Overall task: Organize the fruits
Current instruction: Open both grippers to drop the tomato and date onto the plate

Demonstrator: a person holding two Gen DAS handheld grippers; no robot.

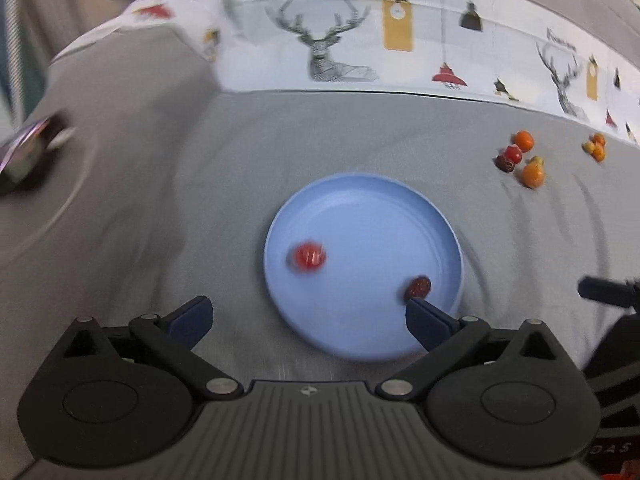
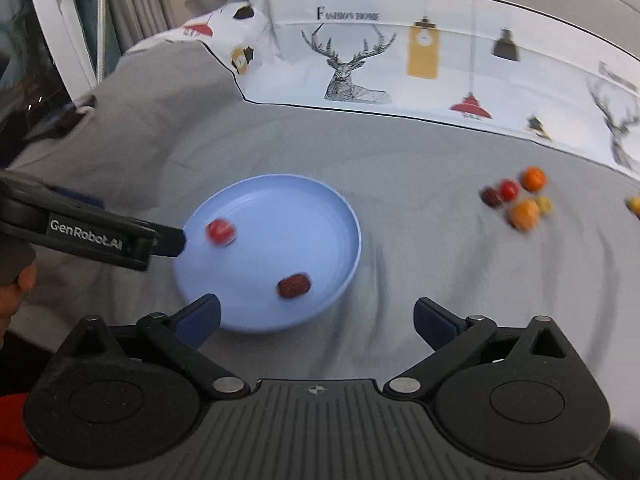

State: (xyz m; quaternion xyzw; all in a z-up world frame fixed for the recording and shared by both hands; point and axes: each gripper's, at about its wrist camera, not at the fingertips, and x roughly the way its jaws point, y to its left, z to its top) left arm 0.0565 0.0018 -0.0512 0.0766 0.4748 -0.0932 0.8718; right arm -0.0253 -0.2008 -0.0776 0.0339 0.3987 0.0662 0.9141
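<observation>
A blue plate [image 1: 360,216] [image 2: 296,212] lies on the grey bedsheet. A red tomato [image 1: 307,257] [image 2: 220,231] and a dark red date [image 1: 417,287] [image 2: 294,285] lie in it. My left gripper [image 1: 308,318] is open and empty over the plate's near rim; it also shows in the right wrist view [image 2: 168,240] at the plate's left edge. My right gripper [image 2: 316,320] is open and empty, just in front of the plate. A cluster of loose fruits [image 1: 522,158] [image 2: 516,198] lies on the sheet at the right: oranges, a red tomato, a date, a small yellow fruit.
A second small pile of orange and yellow fruits [image 1: 596,146] [image 2: 634,204] lies further right. A white patterned quilt [image 1: 360,40] [image 2: 400,60] with deer prints borders the back. A dark object [image 1: 24,152] lies at the far left.
</observation>
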